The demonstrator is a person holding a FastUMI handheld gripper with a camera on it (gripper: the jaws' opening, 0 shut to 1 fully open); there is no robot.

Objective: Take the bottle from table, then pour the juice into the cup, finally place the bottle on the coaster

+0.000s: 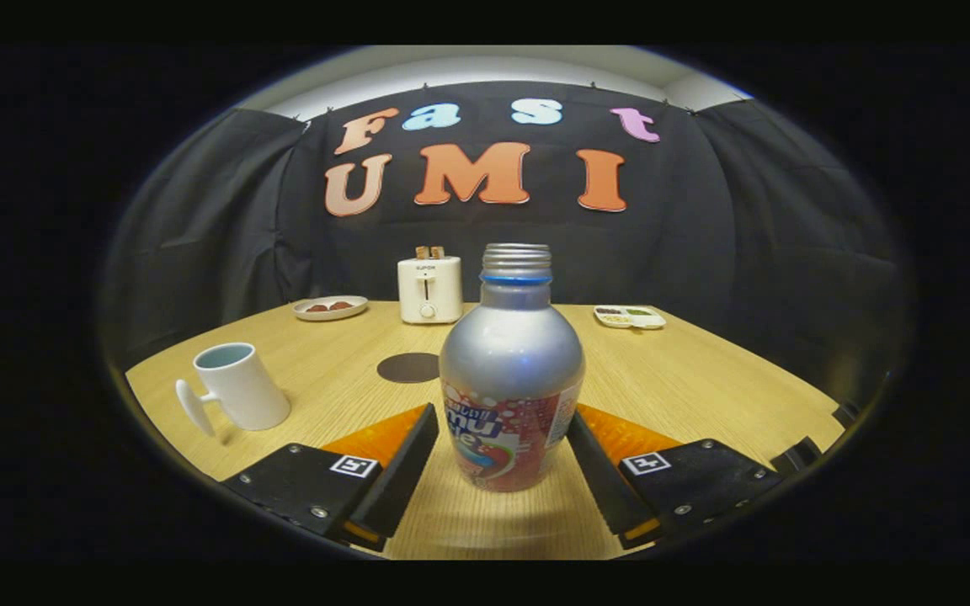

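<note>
The bottle [511, 370] stands upright on the worktop [704, 379], its long axis vertical and its threaded neck pointing straight up. No cap is on the neck, and a blue ring sits just below the threads. The upper body is plain silver; a printed label wraps the lower part, but its lettering bends around the curve and cannot be made out in full.

The claw [502, 442] is spread wide, one finger on each side of the bottle's lower body. The right finger's tip lies right against the label edge; whether it touches cannot be told. The left finger stands just clear, with a sliver of worktop showing between. The bottle's base sits between the fingers — not gripped.

Towards the worktop's left edge stands a white cup [239, 385], tilted, its handle turned to the left and its mouth open upward. A dark round coaster [408, 368] lies flat beyond the left finger, just left of the bottle, its right rim hidden behind the bottle's shoulder.

Along the far edge stand a white toaster [429, 289] with something poking out of its slots, a small plate [330, 308] with brownish items left of it, and a divided tray [629, 316] to the right — their contents too small to tell.
</note>
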